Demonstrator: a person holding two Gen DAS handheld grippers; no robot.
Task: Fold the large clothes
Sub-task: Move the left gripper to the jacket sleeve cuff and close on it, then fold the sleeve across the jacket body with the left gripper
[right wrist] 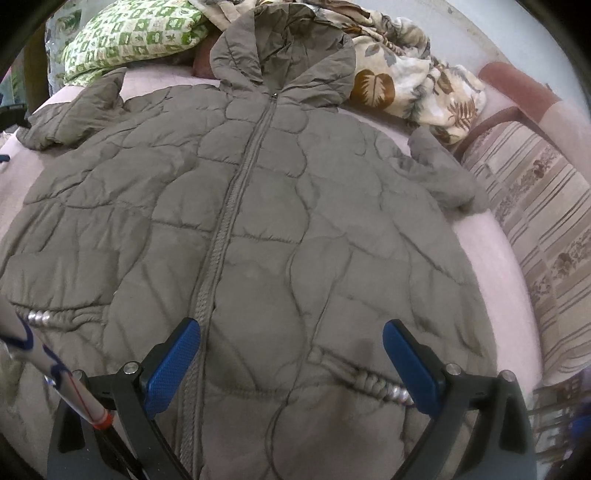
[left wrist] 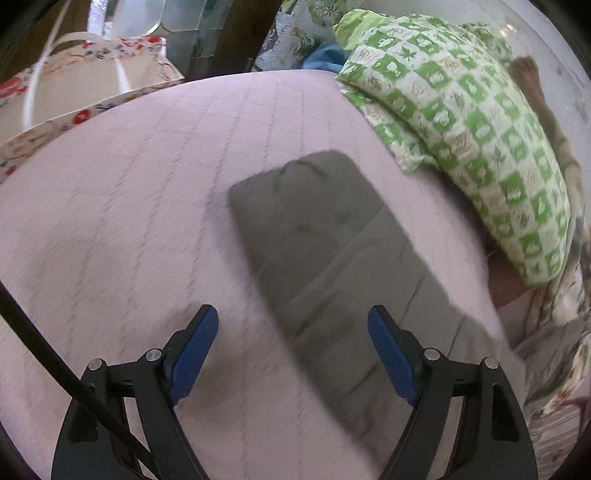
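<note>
A grey-olive quilted hooded jacket (right wrist: 258, 206) lies spread flat, front up and zipped, on a pale pink bed sheet (right wrist: 476, 236). Its hood points to the far side and both sleeves stick out sideways. My right gripper (right wrist: 291, 332) is open and empty, hovering above the jacket's lower front near the zip. In the left wrist view one jacket sleeve (left wrist: 332, 251) lies on the pink sheet (left wrist: 129, 206). My left gripper (left wrist: 291, 317) is open and empty above the sleeve's near part; the view is blurred.
A green-and-white checked pillow (left wrist: 461, 110) lies beyond the sleeve and shows at the far left in the right wrist view (right wrist: 140, 33). A leaf-patterned blanket (right wrist: 417, 77) sits by the hood. A striped cover (right wrist: 535, 206) borders the right. A floral bag (left wrist: 74, 85) stands far left.
</note>
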